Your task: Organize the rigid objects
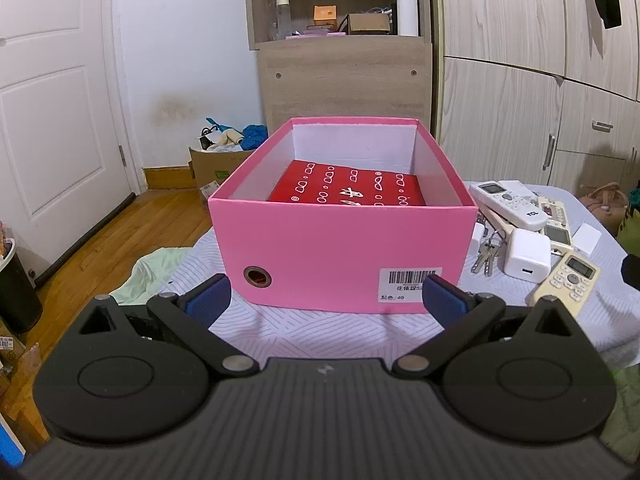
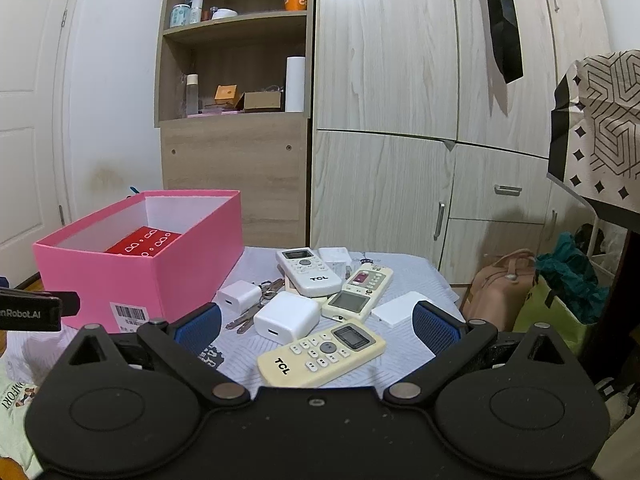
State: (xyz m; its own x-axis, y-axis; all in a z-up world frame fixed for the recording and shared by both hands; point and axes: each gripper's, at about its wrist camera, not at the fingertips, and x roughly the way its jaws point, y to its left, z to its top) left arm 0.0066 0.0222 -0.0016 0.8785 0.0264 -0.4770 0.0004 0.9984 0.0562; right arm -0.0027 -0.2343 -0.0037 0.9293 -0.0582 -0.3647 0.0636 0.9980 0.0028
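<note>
Left wrist view faces the short end of an open pink box [image 1: 340,252] standing on a table under a pale striped cloth [image 1: 320,336]. The left tongs [image 1: 326,300] are spread wide and empty, blue pads just short of the box's near wall. That wall has a round metal-rimmed hole low on its left and, low on its right, a white barcode label [image 1: 408,282] with Chinese characters and "40". Inside the box lies a flat red box [image 1: 348,192] printed with white symbols and characters.

Right wrist view shows the right tongs [image 2: 316,326], also spread and holding nothing, hanging over a cluster of small things to the right of the pink box. Nearest is a yellowed remote [image 2: 322,354] marked "TCL", lying between the 2 blue pads. Just behind it sits a white charger block [image 2: 286,316], with a smaller white charger [image 2: 238,298] to its left and a bunch of keys [image 2: 256,312] between them. Farther back a white remote [image 2: 308,266], also marked "TCL", lies partly over a cream remote [image 2: 358,292] with a grey screen. A flat white square item [image 2: 400,308] rests at the right of the group. At the left edge the other gripper's body bears the partly cut-off writing "nRobot.AI". A garment at the lower left shows letters reading "OMFORT".
</note>
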